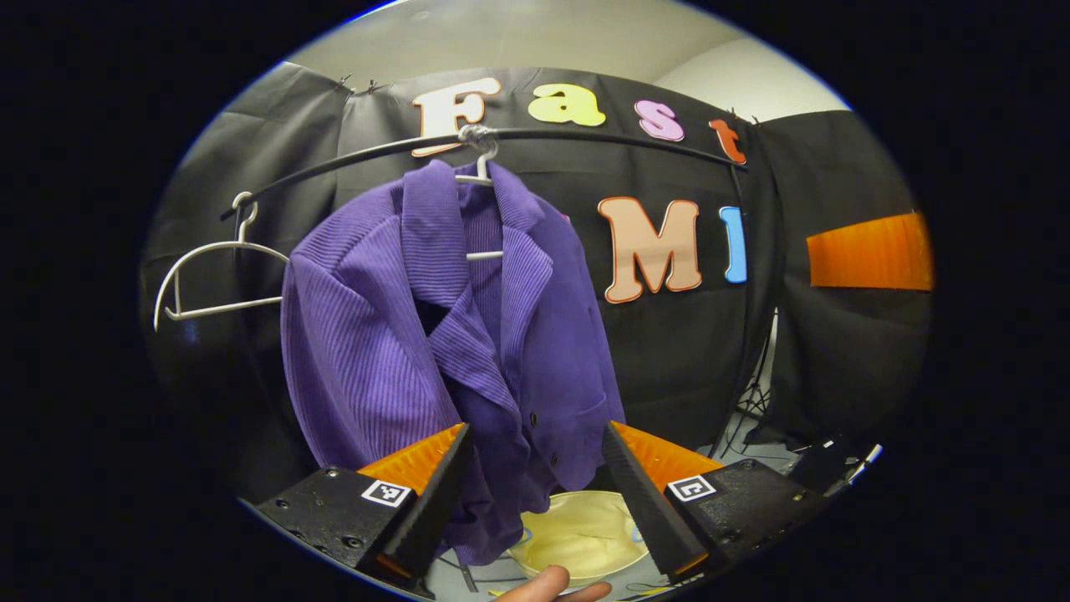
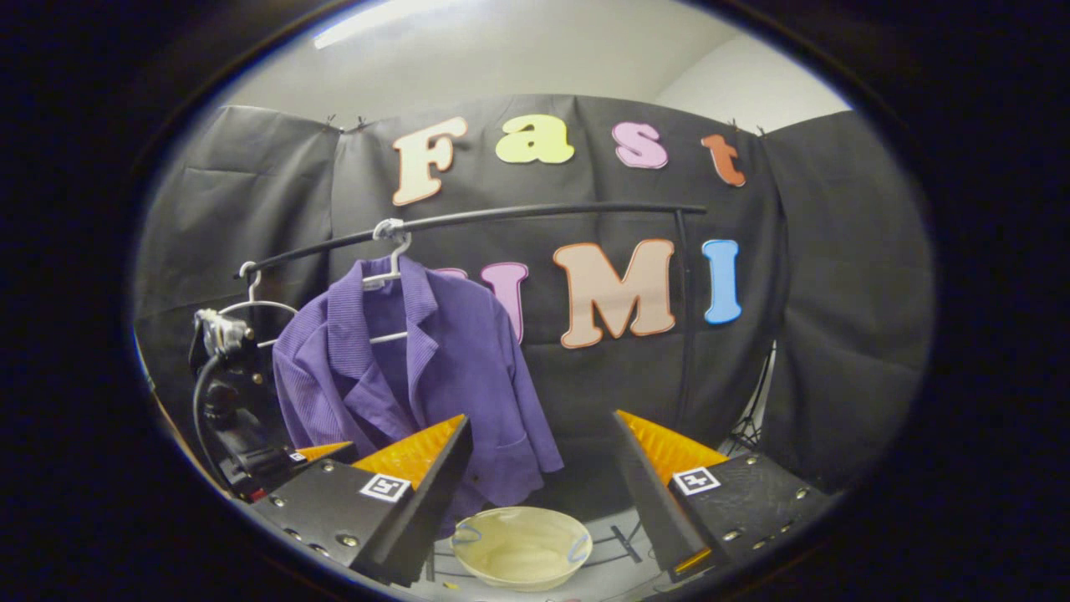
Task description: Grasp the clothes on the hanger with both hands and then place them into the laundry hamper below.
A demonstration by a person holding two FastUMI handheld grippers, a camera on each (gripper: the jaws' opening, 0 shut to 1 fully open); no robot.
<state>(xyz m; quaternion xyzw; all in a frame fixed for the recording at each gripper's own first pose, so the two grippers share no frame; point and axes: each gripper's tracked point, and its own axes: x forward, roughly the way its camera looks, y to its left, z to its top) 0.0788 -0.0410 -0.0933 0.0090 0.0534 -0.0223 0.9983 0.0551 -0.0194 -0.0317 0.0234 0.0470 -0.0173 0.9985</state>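
The purple corduroy jacket hangs on a white hanger from the black rail at centre frame in the left gripper view, above the cream hamper at the bottom. It looks soft, limp and probably light, so it should bunch and slide off when pulled. Both the left gripper and the right gripper have jaws apart, holding nothing; the shoulders beside the collar seem the best holds.

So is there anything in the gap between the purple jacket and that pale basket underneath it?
Nothing sits between them. In the right gripper view the purple jacket hangs over the laundry hamper, with bare dark backdrop between hem and rim.
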